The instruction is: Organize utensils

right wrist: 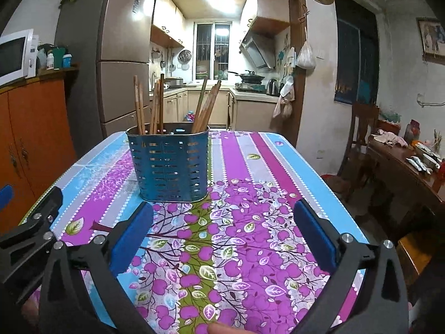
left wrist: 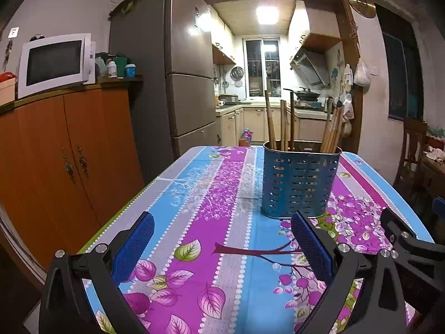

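Floral tablecloth (right wrist: 250, 167) carries blue perforated holder (right wrist: 169, 164) at mid-table, chopsticks (right wrist: 204, 108) upright inside. Left gripper (left wrist: 222, 239) and right gripper (right wrist: 222, 231) both gape, empty. Chopsticks likely light, stiff, smooth; pinch their upper shafts.

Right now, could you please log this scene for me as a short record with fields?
surface: table with floral striped cloth
holder: blue perforated holder, upright
contents: wooden chopsticks standing in two groups
left gripper: open, empty, short of holder
right gripper: open, empty, short of holder
loose utensils: none visible
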Demonstrator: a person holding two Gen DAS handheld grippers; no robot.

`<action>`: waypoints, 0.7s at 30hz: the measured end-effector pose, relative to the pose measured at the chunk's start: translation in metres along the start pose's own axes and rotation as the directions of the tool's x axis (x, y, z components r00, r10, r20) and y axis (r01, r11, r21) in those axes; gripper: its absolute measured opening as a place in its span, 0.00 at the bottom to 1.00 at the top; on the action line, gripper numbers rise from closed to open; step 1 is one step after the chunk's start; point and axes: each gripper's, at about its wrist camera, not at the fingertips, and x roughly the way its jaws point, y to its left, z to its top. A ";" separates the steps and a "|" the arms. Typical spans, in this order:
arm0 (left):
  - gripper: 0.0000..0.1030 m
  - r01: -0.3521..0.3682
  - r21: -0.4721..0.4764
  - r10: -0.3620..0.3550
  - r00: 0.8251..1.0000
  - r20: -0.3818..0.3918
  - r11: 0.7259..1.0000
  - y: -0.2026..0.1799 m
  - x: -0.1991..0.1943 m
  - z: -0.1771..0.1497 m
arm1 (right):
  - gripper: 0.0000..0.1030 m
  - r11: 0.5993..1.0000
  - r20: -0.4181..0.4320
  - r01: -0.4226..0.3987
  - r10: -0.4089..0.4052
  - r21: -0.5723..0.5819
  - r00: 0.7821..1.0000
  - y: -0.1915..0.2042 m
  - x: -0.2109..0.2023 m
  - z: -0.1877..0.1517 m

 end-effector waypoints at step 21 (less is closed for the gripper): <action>0.95 -0.006 0.069 0.001 0.997 0.076 0.998 0.002 -0.033 -0.009 | 0.94 1.000 0.055 -0.012 0.013 -0.013 0.998 0.001 -0.036 -0.012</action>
